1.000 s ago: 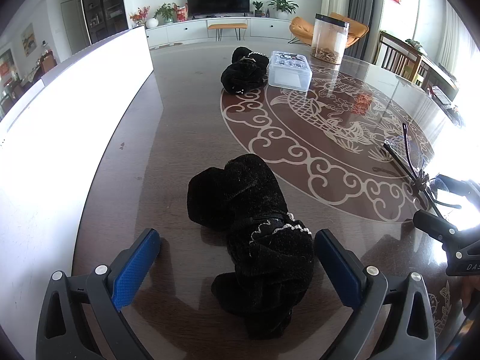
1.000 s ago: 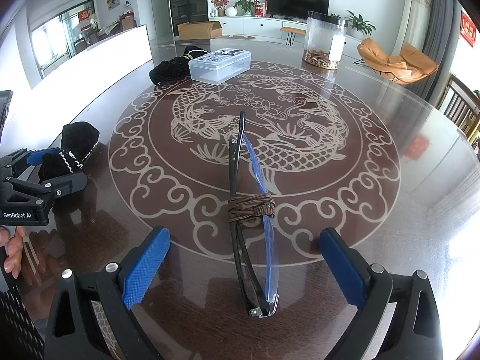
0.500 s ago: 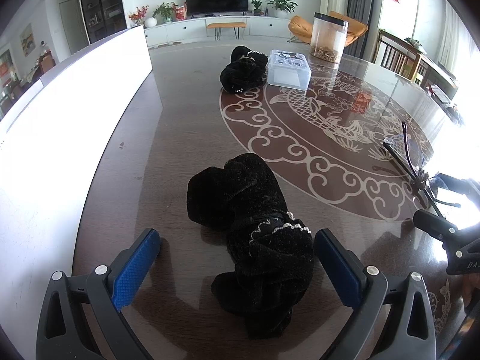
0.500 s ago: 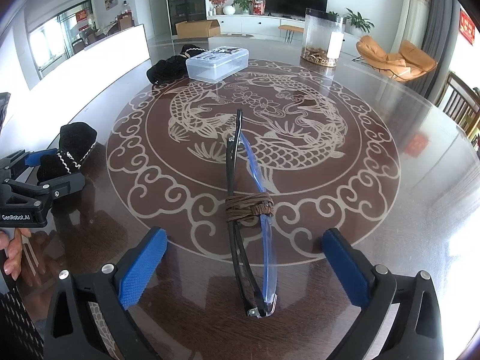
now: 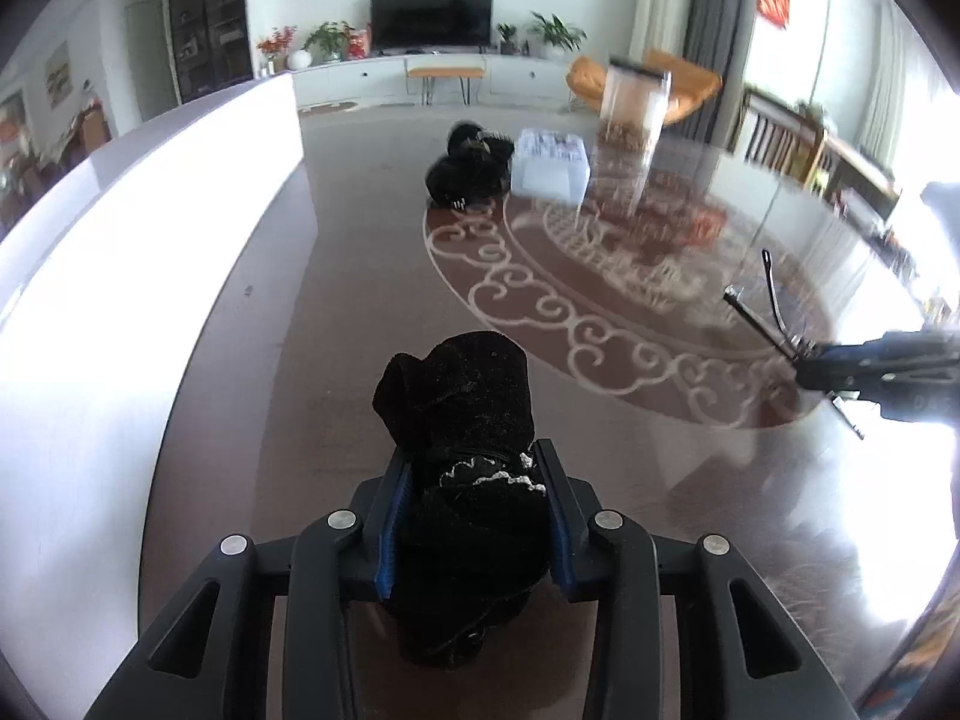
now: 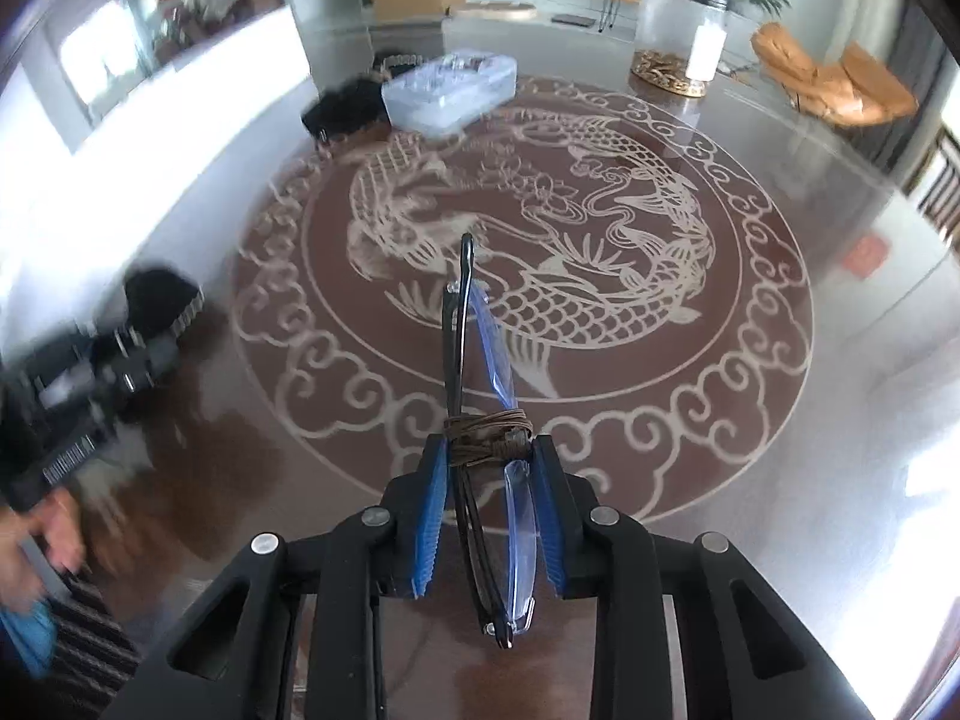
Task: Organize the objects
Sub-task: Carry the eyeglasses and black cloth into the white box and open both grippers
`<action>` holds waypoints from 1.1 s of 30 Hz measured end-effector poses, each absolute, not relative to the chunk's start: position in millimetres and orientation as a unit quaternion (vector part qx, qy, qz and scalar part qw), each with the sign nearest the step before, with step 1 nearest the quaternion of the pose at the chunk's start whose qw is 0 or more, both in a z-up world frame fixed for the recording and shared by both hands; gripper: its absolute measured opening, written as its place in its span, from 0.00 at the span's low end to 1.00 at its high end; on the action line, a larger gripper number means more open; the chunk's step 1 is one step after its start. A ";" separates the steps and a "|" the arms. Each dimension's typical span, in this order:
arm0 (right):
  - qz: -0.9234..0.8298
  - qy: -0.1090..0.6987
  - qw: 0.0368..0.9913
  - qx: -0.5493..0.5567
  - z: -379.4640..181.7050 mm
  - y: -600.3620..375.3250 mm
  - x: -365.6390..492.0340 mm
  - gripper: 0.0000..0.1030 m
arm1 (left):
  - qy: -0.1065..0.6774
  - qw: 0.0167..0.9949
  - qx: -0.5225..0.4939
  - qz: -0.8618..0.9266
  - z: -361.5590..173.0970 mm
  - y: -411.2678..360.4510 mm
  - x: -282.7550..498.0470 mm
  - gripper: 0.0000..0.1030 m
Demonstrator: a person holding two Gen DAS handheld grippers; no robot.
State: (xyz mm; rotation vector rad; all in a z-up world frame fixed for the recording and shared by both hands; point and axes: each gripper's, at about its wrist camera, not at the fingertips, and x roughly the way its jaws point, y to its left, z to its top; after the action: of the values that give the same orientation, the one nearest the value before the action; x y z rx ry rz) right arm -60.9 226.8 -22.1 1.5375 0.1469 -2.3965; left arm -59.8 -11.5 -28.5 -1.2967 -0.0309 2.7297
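Now the left gripper (image 5: 477, 510) has just closed its blue-padded jaws on the soft black fabric bundle with a white lace trim (image 5: 462, 420); the pads press into its sides, and the bundle sits near the left edge of the glossy dark brown table with a pale dragon-and-cloud medallion (image 5: 360, 312).

The right gripper (image 6: 489, 516) has likewise just closed, and its jaws are clamped on the folded black-framed glasses with blue-tinted lenses (image 6: 480, 372), gripping them just below the brown cord wound around the frame (image 6: 489, 426). The glasses lie over the near rim of the medallion, their temple tips pointing toward the table's centre.

Toward the far edge of the table (image 6: 840, 420), a clear plastic lidded box (image 6: 450, 90) stands just beside a second black fabric bundle (image 6: 345, 111). A tall clear cylindrical container with brownish contents at its base (image 6: 678, 36) stands further right along that far edge. In the right wrist view, a person's hand (image 6: 36, 546) shows blurred at the lower left.
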 end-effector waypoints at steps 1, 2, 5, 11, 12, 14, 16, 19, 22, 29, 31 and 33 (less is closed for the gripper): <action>-0.835 0.036 0.147 0.529 -16.6 228.9 -57.5 0.28 | -0.019 0.060 -0.420 0.905 -22.2 -13.6 -56.3 0.36; -0.838 0.021 0.150 0.524 -10.9 230.3 -54.8 0.28 | -0.026 0.061 -0.410 0.910 -14.9 -16.3 -51.6 0.36; -0.846 -0.001 0.157 0.510 7.7 229.2 -48.0 0.28 | -0.051 0.069 -0.386 0.919 7.2 -26.1 -36.3 0.36; -0.859 -0.035 0.193 0.473 51.7 212.3 -46.9 0.28 | -0.094 0.068 -0.349 0.930 43.9 -61.4 1.6 0.36; -0.861 -0.040 0.200 0.466 57.4 208.1 -46.3 0.28 | -0.101 0.062 -0.341 0.933 51.1 -68.2 7.2 0.36; -0.862 -0.052 0.216 0.455 69.7 197.0 -45.9 0.28 | -0.115 0.054 -0.325 0.937 65.1 -81.8 16.4 0.36; -0.862 -0.054 0.236 0.446 81.0 181.3 -46.9 0.28 | -0.124 0.044 -0.316 0.940 78.0 -96.9 22.0 0.36; -0.856 -0.049 0.268 0.439 97.0 149.9 -51.0 0.28 | -0.134 0.013 -0.308 0.942 94.4 -129.8 25.2 0.36; -0.848 -0.049 0.306 0.430 114.9 108.7 -58.8 0.28 | -0.145 -0.035 -0.304 0.941 106.5 -174.3 22.1 0.36; -0.816 -0.042 0.407 0.409 138.6 -42.3 -74.9 0.28 | -0.161 -0.135 -0.357 0.910 94.3 -275.7 -6.7 0.36; -0.804 -0.033 0.424 0.416 131.0 -85.0 -76.2 0.28 | -0.161 -0.153 -0.388 0.895 82.0 -292.3 -16.2 0.39; -0.790 -0.025 0.435 0.430 116.3 -123.7 -75.8 0.29 | -0.160 -0.179 -0.423 0.874 68.2 -303.3 -23.4 0.45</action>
State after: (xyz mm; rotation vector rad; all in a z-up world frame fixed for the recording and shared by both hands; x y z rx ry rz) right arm -75.8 -123.7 116.3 1.0712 -0.0619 -1.9673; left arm -23.4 -303.3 68.2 -1.5036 -0.5678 3.1104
